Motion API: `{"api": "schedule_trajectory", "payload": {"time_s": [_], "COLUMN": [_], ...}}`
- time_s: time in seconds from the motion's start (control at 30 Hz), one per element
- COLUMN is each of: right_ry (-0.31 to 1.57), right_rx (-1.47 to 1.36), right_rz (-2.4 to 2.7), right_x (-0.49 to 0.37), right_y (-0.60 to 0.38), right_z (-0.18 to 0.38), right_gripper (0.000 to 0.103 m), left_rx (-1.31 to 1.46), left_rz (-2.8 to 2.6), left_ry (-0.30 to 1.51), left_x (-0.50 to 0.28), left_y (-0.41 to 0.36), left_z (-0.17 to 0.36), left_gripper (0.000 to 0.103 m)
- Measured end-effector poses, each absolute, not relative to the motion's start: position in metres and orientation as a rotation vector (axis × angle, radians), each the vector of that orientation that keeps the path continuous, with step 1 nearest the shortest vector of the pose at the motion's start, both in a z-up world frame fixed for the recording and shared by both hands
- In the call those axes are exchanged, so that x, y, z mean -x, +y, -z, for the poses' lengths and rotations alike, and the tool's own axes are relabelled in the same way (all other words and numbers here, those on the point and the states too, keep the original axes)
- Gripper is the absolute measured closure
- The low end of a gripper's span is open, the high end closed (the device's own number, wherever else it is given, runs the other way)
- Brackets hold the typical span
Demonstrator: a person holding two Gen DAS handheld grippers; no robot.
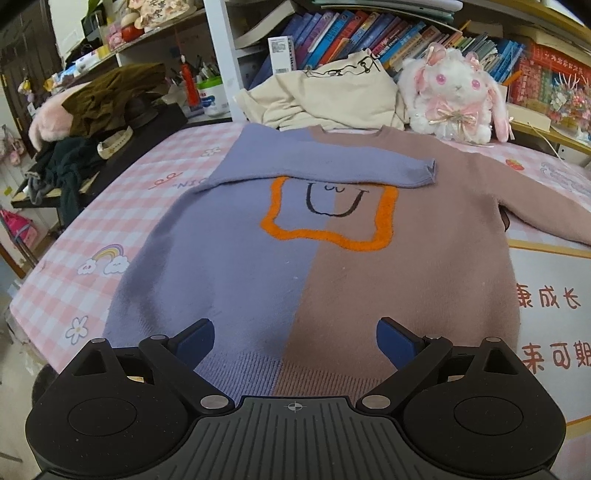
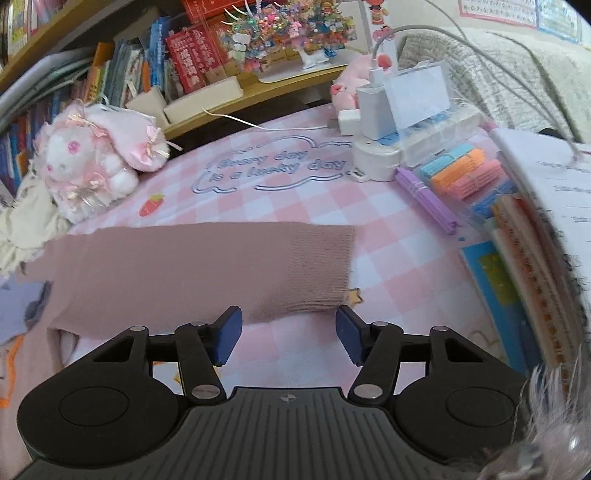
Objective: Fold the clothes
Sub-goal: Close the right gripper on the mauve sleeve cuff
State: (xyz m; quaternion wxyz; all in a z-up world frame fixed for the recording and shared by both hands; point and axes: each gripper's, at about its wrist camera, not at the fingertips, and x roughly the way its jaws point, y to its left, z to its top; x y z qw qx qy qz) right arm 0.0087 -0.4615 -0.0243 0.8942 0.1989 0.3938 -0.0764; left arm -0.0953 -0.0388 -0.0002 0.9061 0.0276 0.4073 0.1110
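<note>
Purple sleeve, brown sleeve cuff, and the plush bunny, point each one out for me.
purple sleeve [image 1: 332, 168], left wrist view, mid-length where it lies folded across the chest.
brown sleeve cuff [image 2: 321, 266], right wrist view, ribbed end.
plush bunny [image 1: 456, 86], left wrist view, face.

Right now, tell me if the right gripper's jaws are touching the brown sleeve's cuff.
Cannot tell. In the right wrist view the right gripper stands open just short of the brown sleeve's cuff, but no clear gap or contact shows.

A pink checked cloth [image 1: 70, 291] covers the table, bookshelves [image 1: 369, 33] crammed with colourful books behind it — a plush rabbit [image 1: 454, 96] leaning against them.
</note>
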Motion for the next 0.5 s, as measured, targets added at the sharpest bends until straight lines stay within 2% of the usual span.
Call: {"api": "schedule_trajectory", "payload": {"time_s": [0.23, 0.4, 0.5], "right_ry": [0.745, 0.718, 0.708], "right_rx": [-0.573, -0.607, -0.643], "right_rz": [0.126, 0.142, 0.156], "right_x": [-0.01, -0.012, -0.013], "right_y": [-0.479, -0.486, -0.492], "right_z": [0.031, 0.034, 0.036], "right_gripper": [0.051, 0.065, 0.067], "left_rx": [-0.062, -0.087, -0.106], "left_rz": [-0.25, -0.24, -0.224], "left_ry": [0.862, 0.869, 0.866], "left_x": [0.099, 0.097, 0.095], "left_y": [-0.036, -0.039, -0.042], "left_z": [0.0, 0.0, 0.0], "left_gripper": [0.007, 0.007, 0.007]}}
